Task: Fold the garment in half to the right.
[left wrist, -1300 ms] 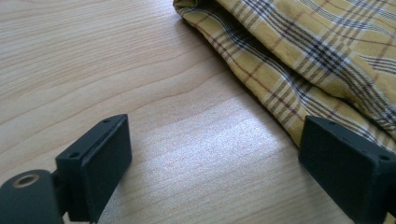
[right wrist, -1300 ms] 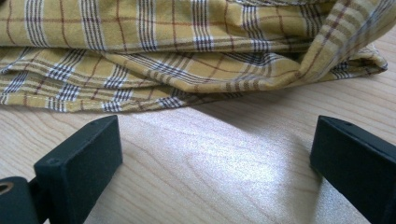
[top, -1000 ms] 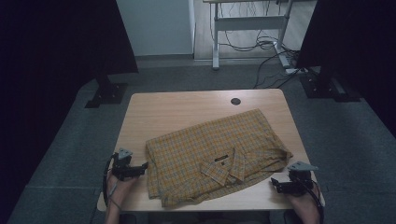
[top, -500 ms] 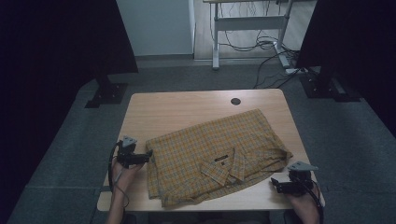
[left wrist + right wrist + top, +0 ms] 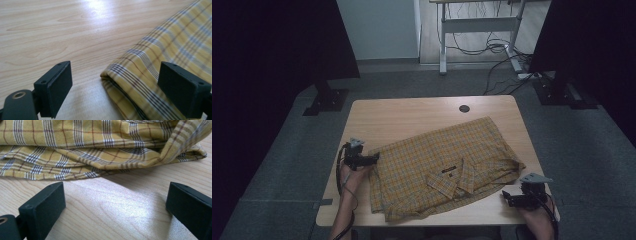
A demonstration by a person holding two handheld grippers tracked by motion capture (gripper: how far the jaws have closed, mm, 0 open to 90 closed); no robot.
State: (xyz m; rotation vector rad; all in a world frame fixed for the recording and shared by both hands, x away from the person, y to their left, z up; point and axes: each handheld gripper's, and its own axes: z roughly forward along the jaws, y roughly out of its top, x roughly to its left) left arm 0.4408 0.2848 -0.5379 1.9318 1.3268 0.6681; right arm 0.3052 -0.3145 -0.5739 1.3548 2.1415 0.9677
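your left hand-held gripper [image 5: 373, 159]: jaws wide, at the shirt's left edge, folded corner between them, not pinched | your right hand-held gripper [image 5: 507, 197]: jaws wide, holding nothing, just off the shirt's near-right hem | plaid shirt [image 5: 443, 165]: folded, collar up, lying flat mid-counter [image 5: 412, 114], slightly rumpled at its right side

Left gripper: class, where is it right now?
In the high view the left gripper sits at the table's left side, jaws open at the yellow plaid shirt's left edge.
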